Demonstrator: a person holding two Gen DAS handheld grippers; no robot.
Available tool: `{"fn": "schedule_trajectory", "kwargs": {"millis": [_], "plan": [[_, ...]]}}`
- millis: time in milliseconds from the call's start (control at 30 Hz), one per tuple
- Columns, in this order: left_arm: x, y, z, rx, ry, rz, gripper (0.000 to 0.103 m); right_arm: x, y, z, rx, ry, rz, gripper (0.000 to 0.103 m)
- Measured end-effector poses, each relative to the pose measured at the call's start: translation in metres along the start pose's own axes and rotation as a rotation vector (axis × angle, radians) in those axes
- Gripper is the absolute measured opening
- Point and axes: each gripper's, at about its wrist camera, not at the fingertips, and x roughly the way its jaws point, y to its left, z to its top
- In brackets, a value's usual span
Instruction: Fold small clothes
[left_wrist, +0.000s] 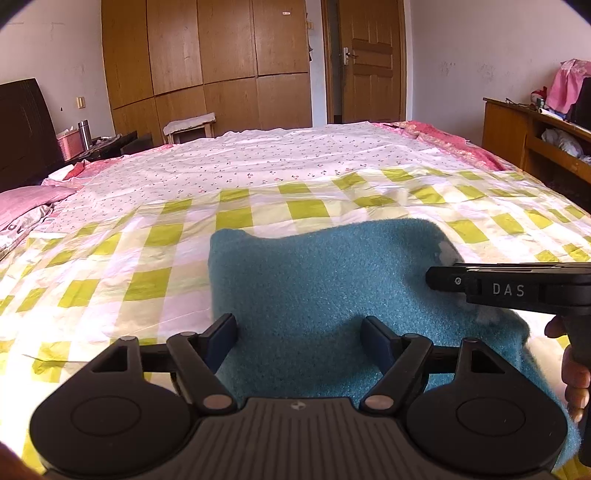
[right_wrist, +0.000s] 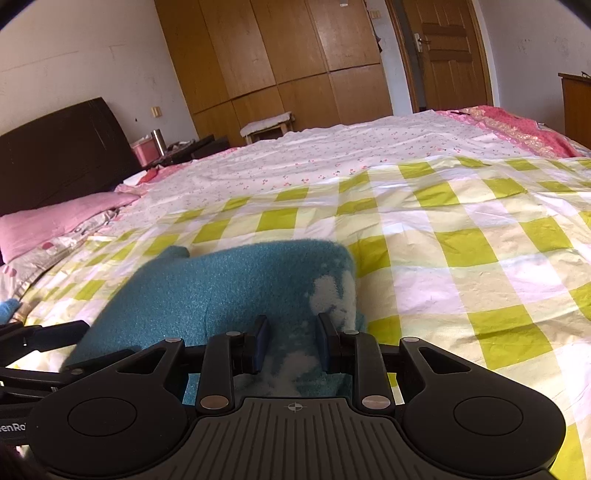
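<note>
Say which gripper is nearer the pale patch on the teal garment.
Right. The right gripper straddles the pale patch; the left gripper sits over plain teal garment beside it.

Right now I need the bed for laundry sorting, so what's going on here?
A person is working a teal fleece garment on the checked bedspread with two handheld grippers. The left gripper stands open over the near edge. The right gripper, jaws narrower, straddles the pale-patched part; whether it pinches is unclear.
</note>
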Motion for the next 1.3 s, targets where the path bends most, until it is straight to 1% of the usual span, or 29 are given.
{"fn": "schedule_trajectory", "kwargs": {"millis": [67, 133, 167, 267, 367, 433, 467, 600, 800, 1033, 1167, 1300], "plan": [[-0.003, 0.0, 0.0, -0.006, 0.005, 0.001, 0.08, -0.01, 0.0, 0.002, 0.017, -0.02, 0.013, 0.026], [-0.006, 0.001, 0.0, -0.014, 0.012, 0.001, 0.08, -0.018, 0.0, 0.002, 0.032, -0.037, 0.02, 0.031], [-0.007, 0.0, 0.0, -0.013, 0.015, 0.001, 0.08, -0.019, 0.0, 0.003, 0.03, -0.041, 0.013, 0.031], [-0.01, -0.003, -0.002, 0.005, 0.02, 0.01, 0.08, -0.018, -0.002, 0.004, 0.033, -0.053, -0.027, 0.031], [-0.012, -0.007, -0.003, 0.025, 0.025, 0.017, 0.08, -0.01, -0.009, 0.005, 0.052, -0.017, -0.085, 0.033], [-0.011, -0.009, -0.003, 0.033, 0.028, 0.025, 0.08, -0.005, -0.018, 0.001, 0.075, 0.007, -0.07, 0.034], [-0.011, -0.01, -0.003, 0.034, 0.029, 0.029, 0.08, -0.006, -0.019, 0.001, 0.08, 0.005, -0.068, 0.034], [-0.013, -0.012, -0.002, 0.034, 0.033, 0.032, 0.08, -0.016, -0.012, 0.0, 0.016, -0.016, -0.102, 0.034], [-0.023, -0.014, -0.006, 0.034, 0.027, 0.03, 0.08, -0.035, -0.009, 0.0, 0.047, -0.031, -0.073, 0.034], [-0.037, -0.017, -0.013, 0.01, 0.021, 0.012, 0.081, -0.067, 0.001, -0.021, 0.059, -0.008, -0.054, 0.035], [-0.046, -0.021, -0.02, 0.014, 0.019, 0.003, 0.081, -0.082, 0.007, -0.03, 0.049, -0.014, -0.074, 0.037], [-0.054, -0.023, -0.024, 0.017, 0.016, 0.001, 0.081, -0.087, 0.01, -0.039, 0.017, 0.0, -0.125, 0.039]]}}
